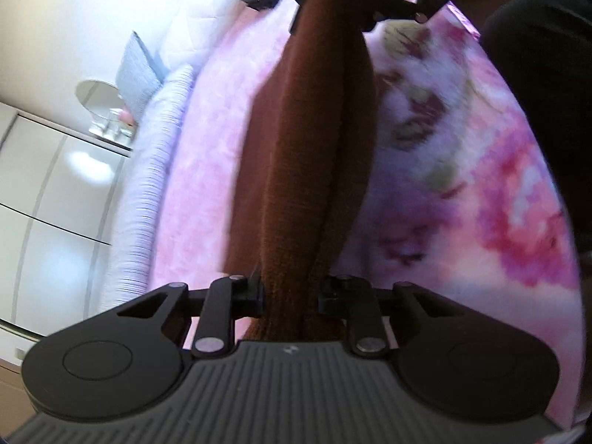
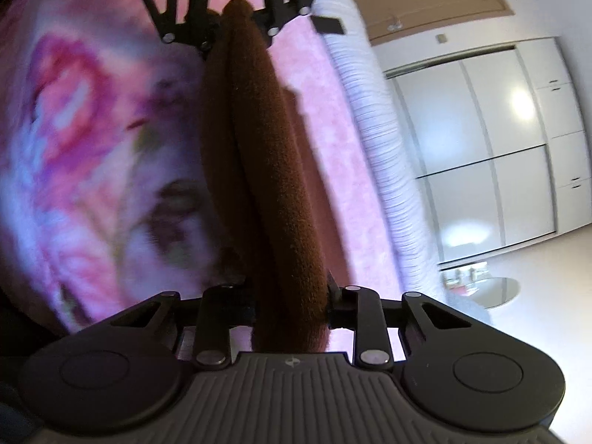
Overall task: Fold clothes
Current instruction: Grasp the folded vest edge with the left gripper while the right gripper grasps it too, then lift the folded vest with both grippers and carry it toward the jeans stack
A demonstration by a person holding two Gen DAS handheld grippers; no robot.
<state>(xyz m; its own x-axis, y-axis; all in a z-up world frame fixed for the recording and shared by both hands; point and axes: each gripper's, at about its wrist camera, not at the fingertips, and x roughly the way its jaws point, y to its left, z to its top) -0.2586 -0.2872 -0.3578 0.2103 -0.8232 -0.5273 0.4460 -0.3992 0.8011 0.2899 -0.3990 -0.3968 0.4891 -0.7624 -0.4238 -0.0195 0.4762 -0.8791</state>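
Risk first: cloth (image 1: 307,170) is strung in the air between both grippers with only thin pinches at each end, so a slack jaw or a jerk sideways would likely drop one end and undo the fold. Both views are motion-blurred, so a fast swing could also let the hanging layers slide out of line and land crooked on the bed (image 1: 462,170). Left gripper (image 1: 292,296) has its jaws clamped on the near end of the cloth, fabric bunched between the fingers. Right gripper (image 2: 292,307) likewise is closed on its own end, fabric filling the gap. In the left view the right gripper shows at the far end (image 1: 370,3), in the right view the left one shows at top (image 2: 236,26), so the two face each other with the cloth taut-ish between them. Cloth (image 2: 266,170) is rust-brown, fuzzy, knit or fleece-like, doubled into a long narrow band with at least two layers seen edge-on. What garment it is, cannot tell. It hangs above the bed's pink floral cover, not resting on it as far as visible. Wardrobe (image 2: 481,140) with white doors stands beyond the bed edge.
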